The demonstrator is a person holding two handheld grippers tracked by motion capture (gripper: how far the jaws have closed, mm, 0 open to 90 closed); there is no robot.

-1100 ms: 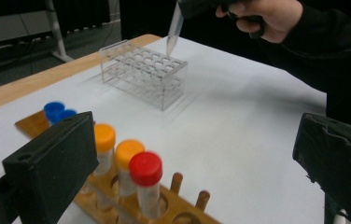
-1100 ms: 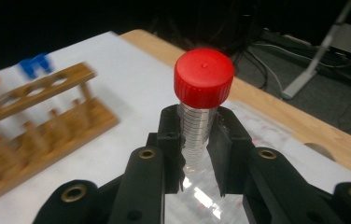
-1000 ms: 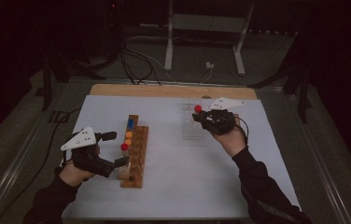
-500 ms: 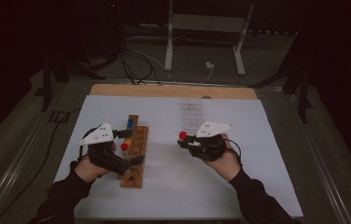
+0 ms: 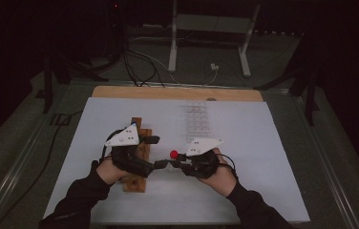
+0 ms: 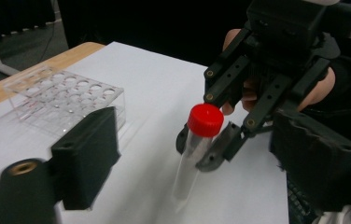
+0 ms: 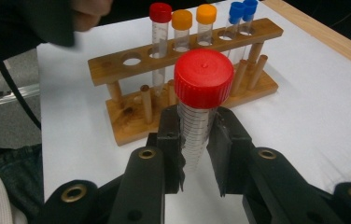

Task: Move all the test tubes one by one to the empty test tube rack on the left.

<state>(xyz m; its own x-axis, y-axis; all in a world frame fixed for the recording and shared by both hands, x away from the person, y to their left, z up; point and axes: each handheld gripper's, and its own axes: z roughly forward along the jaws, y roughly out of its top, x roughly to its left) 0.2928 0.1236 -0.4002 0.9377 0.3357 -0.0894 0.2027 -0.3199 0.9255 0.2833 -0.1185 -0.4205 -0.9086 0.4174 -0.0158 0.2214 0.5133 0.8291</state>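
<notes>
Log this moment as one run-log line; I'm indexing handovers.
right hand-held gripper: shut on red-capped tube | left hand-held gripper: jaws closing around tube, not touching | wooden rack: five capped tubes

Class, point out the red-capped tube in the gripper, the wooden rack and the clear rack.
Red-capped tube [image 7: 203, 78]: right gripper view, on its cap.
Wooden rack [image 7: 197, 44]: right gripper view, on its top bar.
Clear rack [image 6: 66, 91]: left gripper view, on its holed top.

wooden rack just beside left gripper
</notes>
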